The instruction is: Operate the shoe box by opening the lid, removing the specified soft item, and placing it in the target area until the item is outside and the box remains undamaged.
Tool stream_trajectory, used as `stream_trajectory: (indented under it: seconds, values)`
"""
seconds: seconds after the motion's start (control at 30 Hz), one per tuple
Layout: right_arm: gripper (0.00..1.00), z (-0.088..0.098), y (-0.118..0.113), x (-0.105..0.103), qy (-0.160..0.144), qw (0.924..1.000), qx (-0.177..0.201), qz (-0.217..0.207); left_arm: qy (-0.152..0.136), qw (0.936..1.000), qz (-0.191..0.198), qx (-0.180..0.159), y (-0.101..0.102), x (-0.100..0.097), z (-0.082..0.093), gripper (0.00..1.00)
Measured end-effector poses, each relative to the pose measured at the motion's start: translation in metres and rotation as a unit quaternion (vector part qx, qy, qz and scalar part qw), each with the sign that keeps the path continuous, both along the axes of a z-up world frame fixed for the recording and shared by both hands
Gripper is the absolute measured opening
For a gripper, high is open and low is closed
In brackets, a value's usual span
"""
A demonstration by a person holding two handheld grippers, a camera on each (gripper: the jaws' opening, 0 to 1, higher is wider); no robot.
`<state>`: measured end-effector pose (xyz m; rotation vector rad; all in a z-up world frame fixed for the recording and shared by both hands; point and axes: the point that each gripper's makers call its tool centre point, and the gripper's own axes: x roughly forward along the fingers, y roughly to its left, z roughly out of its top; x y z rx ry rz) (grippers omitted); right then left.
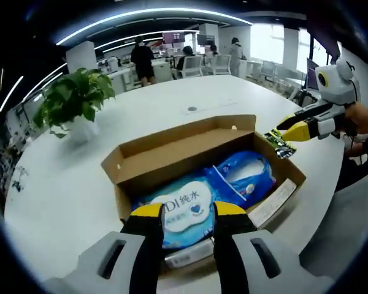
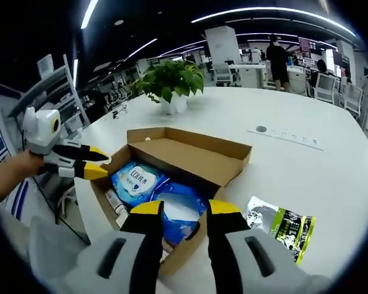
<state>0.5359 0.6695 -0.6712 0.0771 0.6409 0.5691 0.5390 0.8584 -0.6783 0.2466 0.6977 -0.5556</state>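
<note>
While lid up, wipes pack (image 1: 187,211) inside (blue).

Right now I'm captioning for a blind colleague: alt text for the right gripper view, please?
An open cardboard shoe box sits on a white table, holding blue wipe packs. The right gripper hovers over its near corner, jaws apart; the left gripper reaches in opposite. A green-and-black packet lies beside the box.

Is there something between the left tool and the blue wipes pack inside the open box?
Nothing visible. The cardboard box has its lid folded back, and the blue wipes pack lies exposed just beyond the left tool, whose jaws are apart. The right tool hovers over the box's far corner, off that path.
</note>
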Motion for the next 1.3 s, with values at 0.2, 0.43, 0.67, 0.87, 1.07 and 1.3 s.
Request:
stream_trajectory:
  seconds: [0.2, 0.43, 0.67, 0.87, 1.07, 1.3]
  values:
    - [0.25, -0.005, 0.017, 0.003, 0.004, 0.9998, -0.002, 0.018, 0.003, 0.9998, 0.019, 0.004, 0.019, 0.001, -0.001, 0.29]
    - [0.25, -0.015, 0.035, 0.005, 0.012, 0.9991, -0.008, 0.039, 0.006, 0.9989, 0.044, 0.012, 0.045, -0.001, -0.006, 0.29]
    - [0.25, -0.023, 0.054, 0.007, 0.023, 0.9979, -0.005, 0.06, 0.007, 0.9973, 0.065, 0.032, 0.066, -0.008, -0.013, 0.28]
    - [0.25, -0.032, 0.067, 0.012, 0.032, 0.9967, -0.007, 0.075, 0.021, 0.9957, 0.087, 0.021, 0.078, -0.011, -0.022, 0.25]
    - [0.25, -0.04, 0.082, 0.016, 0.034, 0.995, -0.008, 0.093, 0.033, 0.994, 0.104, 0.009, 0.083, -0.013, -0.031, 0.18]
    - [0.24, -0.052, 0.098, 0.021, 0.04, 0.993, -0.013, 0.11, 0.047, 0.9935, 0.104, 0.0, 0.08, -0.016, -0.039, 0.03]
